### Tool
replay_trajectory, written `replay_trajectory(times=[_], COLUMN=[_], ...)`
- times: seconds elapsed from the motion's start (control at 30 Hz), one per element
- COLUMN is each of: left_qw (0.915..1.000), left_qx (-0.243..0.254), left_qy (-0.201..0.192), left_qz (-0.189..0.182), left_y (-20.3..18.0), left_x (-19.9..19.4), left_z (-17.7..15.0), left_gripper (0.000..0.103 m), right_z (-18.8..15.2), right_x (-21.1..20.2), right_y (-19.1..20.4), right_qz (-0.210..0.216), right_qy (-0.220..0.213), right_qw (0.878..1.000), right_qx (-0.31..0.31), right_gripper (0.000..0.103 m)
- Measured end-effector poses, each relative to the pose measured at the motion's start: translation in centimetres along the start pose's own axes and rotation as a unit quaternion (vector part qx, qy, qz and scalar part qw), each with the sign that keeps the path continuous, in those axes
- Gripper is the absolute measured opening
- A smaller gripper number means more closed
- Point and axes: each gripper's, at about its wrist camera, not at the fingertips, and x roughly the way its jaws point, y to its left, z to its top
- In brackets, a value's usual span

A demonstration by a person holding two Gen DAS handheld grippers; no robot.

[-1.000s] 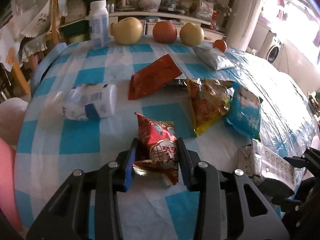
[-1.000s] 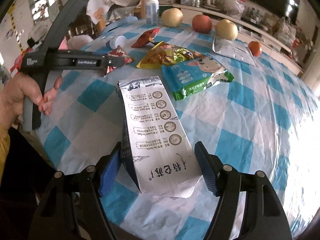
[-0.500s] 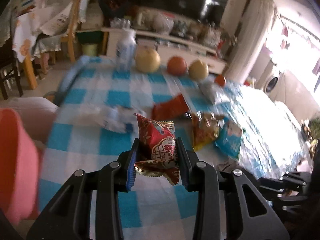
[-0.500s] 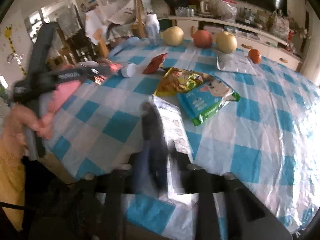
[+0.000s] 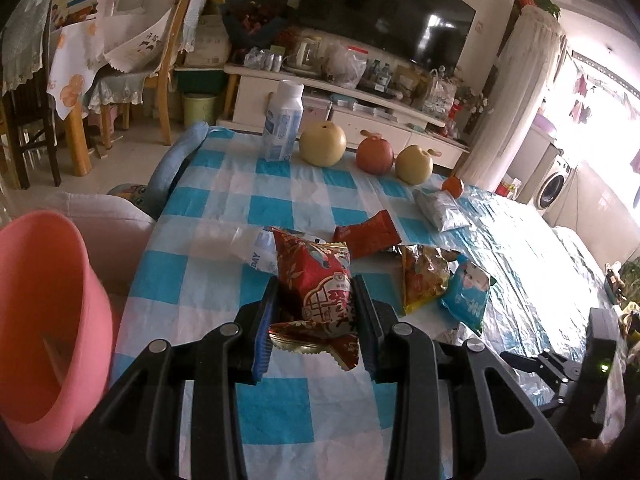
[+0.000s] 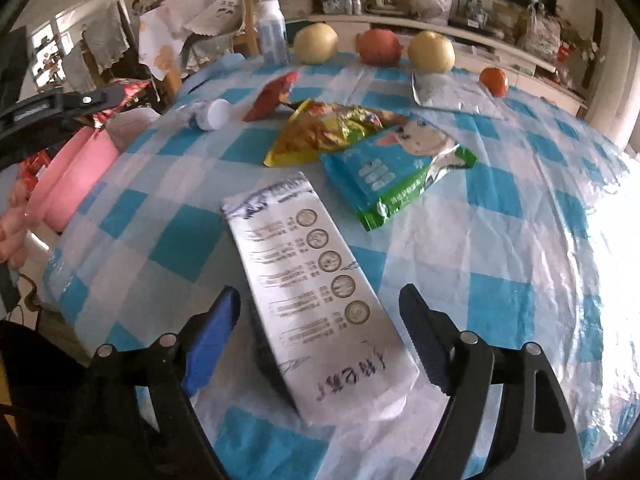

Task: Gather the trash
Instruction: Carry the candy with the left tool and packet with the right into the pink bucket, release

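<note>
Two pieces of trash sit at the grippers. The red snack packet (image 5: 320, 288) is clamped between the pads of the left gripper (image 5: 314, 320), lifted clear of the checked tabletop (image 5: 200, 272), its crimped lower edge hanging out below the fingers. To that gripper's left and lower stands a pink bucket (image 5: 44, 320), beside the tabletop's edge. Just beyond the packet lies a clear plastic bottle (image 5: 248, 246) on its side, and past it to the right a red wrapper (image 5: 366, 234), a yellow snack bag (image 5: 424, 276) and a blue packet (image 5: 466, 292), close together.

The white paper bag (image 6: 320, 296) lies flat on the tabletop between the fingers of the right gripper (image 6: 320, 332), whose jaws have just been opening and now stand wide, both pads apart from the bag's sides. Ahead of this gripper the blue packet and yellow snack bag overlap; farther off lies a silver pouch (image 6: 452, 92).

At the far edge, well beyond both grippers, an upright white bottle (image 5: 282, 126), two pale pears (image 5: 323, 145), a red apple (image 5: 375, 156) and a small orange fruit (image 5: 453, 187) stand in a row. In the right wrist view the left gripper shows at far left, above the bucket, a hand (image 6: 12, 224) on its handle.
</note>
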Motion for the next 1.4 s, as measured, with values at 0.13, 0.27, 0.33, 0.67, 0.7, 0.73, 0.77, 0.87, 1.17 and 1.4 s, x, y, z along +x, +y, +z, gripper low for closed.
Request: replay_trajectory(times=[0.13, 0.27, 0.33, 0.67, 0.7, 0.73, 0.77, 0.87, 1.17, 1.4], left_qw=[1.0000, 0.9998, 0.9998, 0.9948, 0.9932, 0.9915, 0.9893, 0.9797, 0.9402, 0.9207], left_qx=[-0.005, -0.015, -0.017, -0.069, -0.079, -0.089, -0.101, -0.146, -0.270, -0.315], left_qy=[-0.005, -0.009, -0.013, -0.059, -0.066, -0.071, -0.077, -0.096, -0.126, -0.114], left_qz=[0.000, 0.003, 0.004, 0.045, 0.055, 0.063, 0.071, 0.098, 0.166, 0.200], left_y=[0.3, 0.9, 1.2, 5.8, 6.7, 7.5, 8.4, 11.7, 20.2, 23.1], left_x=[0.0, -0.3, -0.6, -4.6, -5.2, -5.8, -6.3, -8.0, -11.1, -11.3], left_z=[0.0, 0.1, 0.2, 1.2, 1.3, 1.3, 1.3, 1.1, -0.3, -1.0], left_gripper=[0.037, 0.037, 0.037, 0.037, 0.037, 0.037, 0.037, 0.037, 0.037, 0.046], right_z=[0.3, 0.5, 0.7, 6.0, 6.7, 7.8, 8.5, 10.8, 15.6, 16.6], right_x=[0.7, 1.0, 0.8, -3.0, -3.3, -3.6, -3.7, -3.4, 0.9, 4.8], right_y=[0.9, 1.7, 2.2, 10.4, 11.8, 13.7, 14.9, 19.4, 30.2, 33.5], right_qz=[-0.025, -0.039, -0.044, 0.041, 0.054, 0.074, 0.086, 0.124, 0.196, 0.211], right_qy=[-0.004, -0.005, -0.010, -0.086, -0.093, -0.101, -0.106, -0.119, -0.124, -0.109], right_qw=[0.999, 0.998, 0.998, 0.992, 0.990, 0.986, 0.984, 0.976, 0.958, 0.955], right_qx=[-0.028, -0.042, -0.046, -0.086, -0.094, -0.105, -0.111, -0.134, -0.169, -0.176], right_gripper=[0.063, 0.062, 0.061, 0.061, 0.061, 0.061, 0.061, 0.061, 0.061, 0.065])
